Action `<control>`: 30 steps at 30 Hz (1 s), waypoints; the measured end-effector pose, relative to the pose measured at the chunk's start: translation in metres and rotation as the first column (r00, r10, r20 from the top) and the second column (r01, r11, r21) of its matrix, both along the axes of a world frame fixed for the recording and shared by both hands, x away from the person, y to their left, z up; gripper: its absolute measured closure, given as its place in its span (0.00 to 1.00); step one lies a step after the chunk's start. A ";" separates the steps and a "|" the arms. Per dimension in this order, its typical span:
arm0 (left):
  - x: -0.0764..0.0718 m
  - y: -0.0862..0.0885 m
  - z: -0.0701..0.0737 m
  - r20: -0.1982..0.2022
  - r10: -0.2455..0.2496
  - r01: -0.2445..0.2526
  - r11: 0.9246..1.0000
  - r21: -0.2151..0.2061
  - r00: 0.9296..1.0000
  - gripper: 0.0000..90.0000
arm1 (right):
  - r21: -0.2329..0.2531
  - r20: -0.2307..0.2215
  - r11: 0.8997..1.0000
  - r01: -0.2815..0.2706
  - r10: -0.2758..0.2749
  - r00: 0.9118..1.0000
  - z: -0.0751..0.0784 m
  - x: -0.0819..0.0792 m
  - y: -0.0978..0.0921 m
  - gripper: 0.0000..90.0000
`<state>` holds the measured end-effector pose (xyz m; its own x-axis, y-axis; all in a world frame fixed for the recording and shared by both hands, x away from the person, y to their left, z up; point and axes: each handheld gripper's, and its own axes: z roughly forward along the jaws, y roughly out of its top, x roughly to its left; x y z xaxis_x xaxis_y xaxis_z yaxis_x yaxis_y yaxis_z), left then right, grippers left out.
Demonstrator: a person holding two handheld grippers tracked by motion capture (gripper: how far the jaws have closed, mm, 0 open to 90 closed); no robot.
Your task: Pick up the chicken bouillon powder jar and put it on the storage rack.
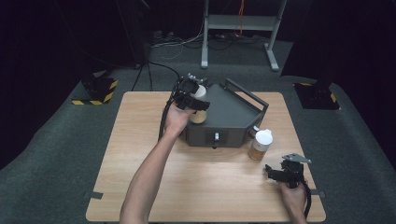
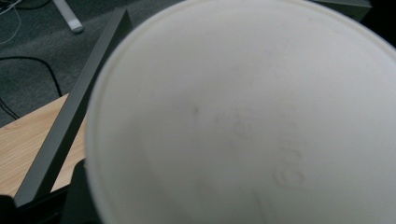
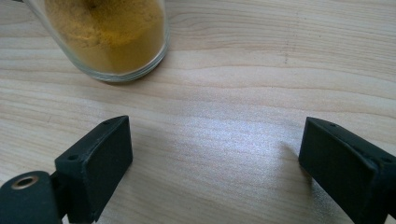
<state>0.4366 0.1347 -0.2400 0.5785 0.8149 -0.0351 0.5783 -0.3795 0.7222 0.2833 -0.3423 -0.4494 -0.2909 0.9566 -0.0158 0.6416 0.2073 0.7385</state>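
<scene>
Two jars of yellow powder. Left gripper (image 1: pixel 192 96) is clamped on one jar (image 1: pixel 199 107), tipped with its long axis slanting, white lid (image 2: pixel 243 116) toward the camera, over the dark box (image 1: pixel 233 116). Right gripper (image 3: pixel 215 154), jaws apart, rests near-right; the second jar (image 1: pixel 259 144) stands just far-left of it.

We see a lab or recording studio rather than a home. A bare wooden tabletop (image 1: pixel 205 186) stands alone on grey carpet (image 1: pixel 60 140), with black curtains around it. Behind the tabletop, cables (image 1: pixel 187 42) trail across the floor to a metal stand (image 1: pixel 240 23), and weighted bases marked with yellow-black hazard tape (image 1: pixel 95 88) sit at its far corners.
</scene>
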 end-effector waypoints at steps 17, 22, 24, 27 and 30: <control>0.010 -0.011 -0.015 -0.013 0.016 -0.016 1.000 0.012 1.000 0.38 | 0.000 0.000 1.000 0.000 0.000 1.000 0.000 0.000 0.000 0.10; 0.010 -0.010 -0.017 -0.007 0.011 -0.011 1.000 0.008 1.000 0.38 | -0.002 0.001 1.000 -0.002 0.002 1.000 0.000 0.000 0.000 0.10; 0.009 -0.010 -0.017 -0.002 0.009 -0.009 1.000 0.009 1.000 0.38 | 0.000 -0.001 1.000 0.000 0.000 1.000 0.000 0.000 0.000 0.10; 0.008 -0.009 -0.019 0.004 0.007 -0.007 1.000 0.005 1.000 0.37 | 0.000 -0.002 1.000 0.001 -0.001 1.000 0.000 0.000 0.000 0.10; 0.007 -0.008 -0.020 0.006 0.007 -0.007 1.000 0.000 1.000 0.37 | -0.001 0.000 1.000 0.000 0.000 1.000 0.000 0.000 0.000 0.10</control>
<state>0.4440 0.1266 -0.2598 0.5726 0.8192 -0.0313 0.5767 -0.3754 0.7256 0.2832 -0.3423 -0.4493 -0.2911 0.9566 -0.0162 0.6418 0.2078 0.7382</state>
